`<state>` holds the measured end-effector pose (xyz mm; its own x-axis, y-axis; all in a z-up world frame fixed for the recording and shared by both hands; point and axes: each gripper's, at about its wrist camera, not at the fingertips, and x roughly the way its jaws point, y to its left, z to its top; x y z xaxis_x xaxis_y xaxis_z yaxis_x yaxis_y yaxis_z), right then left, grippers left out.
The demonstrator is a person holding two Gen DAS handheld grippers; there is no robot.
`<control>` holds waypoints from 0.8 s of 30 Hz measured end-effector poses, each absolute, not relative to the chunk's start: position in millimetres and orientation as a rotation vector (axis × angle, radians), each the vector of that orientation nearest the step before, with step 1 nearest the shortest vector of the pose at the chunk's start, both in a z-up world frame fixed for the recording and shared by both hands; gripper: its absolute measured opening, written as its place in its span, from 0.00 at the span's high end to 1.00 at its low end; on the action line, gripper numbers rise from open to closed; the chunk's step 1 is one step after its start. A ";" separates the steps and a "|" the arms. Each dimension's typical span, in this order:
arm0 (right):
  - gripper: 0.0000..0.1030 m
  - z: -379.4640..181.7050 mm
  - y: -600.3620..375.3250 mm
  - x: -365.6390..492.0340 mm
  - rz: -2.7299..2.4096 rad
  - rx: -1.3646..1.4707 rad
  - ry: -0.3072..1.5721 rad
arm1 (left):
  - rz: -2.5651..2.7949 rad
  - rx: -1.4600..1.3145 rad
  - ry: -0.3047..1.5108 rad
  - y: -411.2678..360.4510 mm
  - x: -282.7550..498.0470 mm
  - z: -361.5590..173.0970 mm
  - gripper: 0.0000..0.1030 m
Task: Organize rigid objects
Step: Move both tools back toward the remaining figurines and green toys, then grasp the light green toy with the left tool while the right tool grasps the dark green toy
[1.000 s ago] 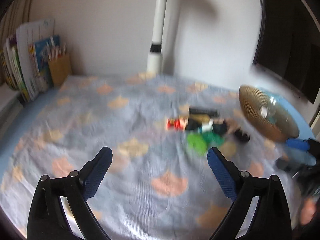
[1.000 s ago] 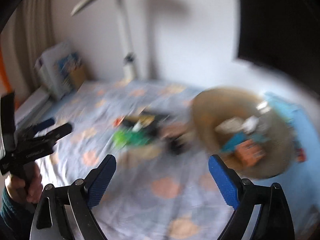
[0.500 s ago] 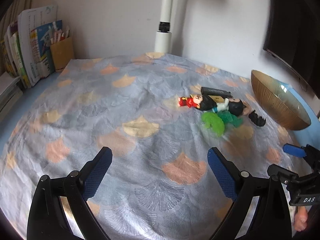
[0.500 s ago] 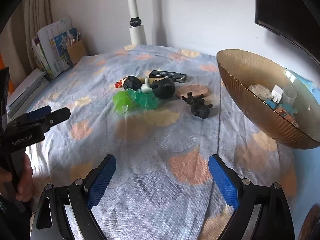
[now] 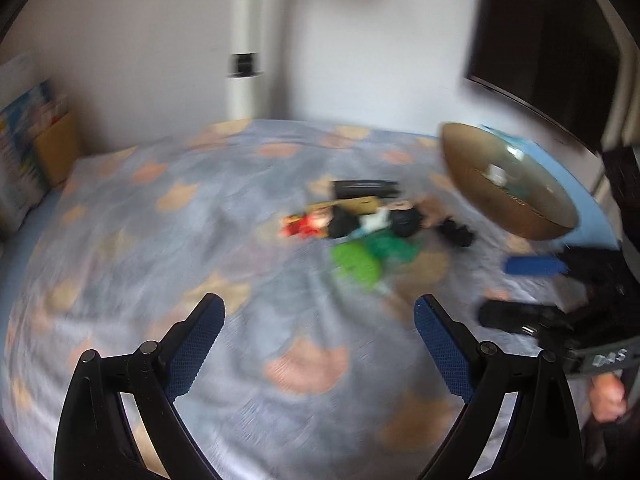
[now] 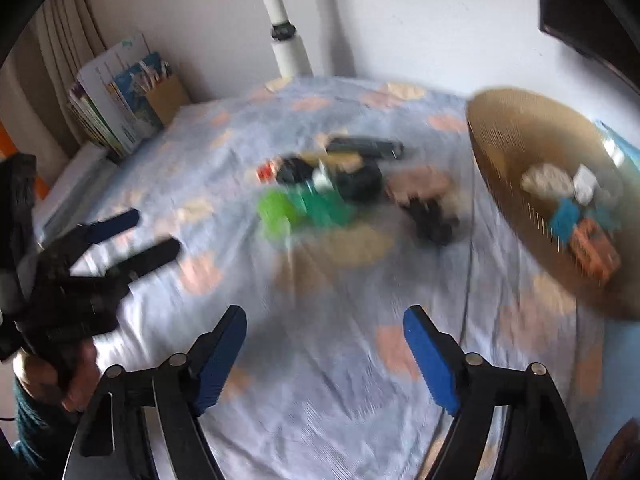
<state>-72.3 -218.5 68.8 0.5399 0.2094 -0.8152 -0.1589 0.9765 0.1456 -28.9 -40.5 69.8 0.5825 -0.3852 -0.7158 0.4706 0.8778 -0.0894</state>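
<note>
Fingers of the left gripper (image 5: 319,312), black with blue textured pads, stand wide apart over the pale blue cloth with orange fan shapes (image 5: 168,248), nothing between them. Left wrist view is heavily motion-blurred. Cluster of small rigid toys (image 5: 368,228) lies on the cloth ahead and right of centre: green pieces nearest, a red-and-white piece at its left end, black lumps, a flat black bar behind; individual shapes cannot be resolved. Ribbed golden-brown bowl (image 5: 472,176) sits at far right, near the cluster but apart from it; contents unreadable. Right gripper (image 5: 520,292) enters at the right edge, one blue pad and one dark finger visible, spread.

Right wrist view, also blurred. Right gripper (image 6: 325,320) fingers spread wide, empty, above bare cloth, short of the toys (image 6: 336,192). Bowl (image 6: 504,184) at right, cut by the frame edge, holds white, blue and orange items, too smeared to name. Left gripper (image 6: 152,234) at left, held by a hand (image 6: 52,376), fingers parted and pointing toward the toys. Books (image 6: 116,116) lean against the wall behind.
</note>
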 end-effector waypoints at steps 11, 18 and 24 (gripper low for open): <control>0.46 49.2 -217.4 -8.4 0.271 0.105 1.015 | -0.589 0.249 0.908 -86.5 21.8 28.6 0.41; 0.46 35.4 -218.6 19.5 0.255 0.130 1.042 | -0.584 0.243 0.907 -91.1 29.0 22.0 0.56; 0.61 33.1 -211.4 28.0 0.247 0.112 1.035 | -0.594 0.222 0.884 -84.7 27.9 24.4 0.64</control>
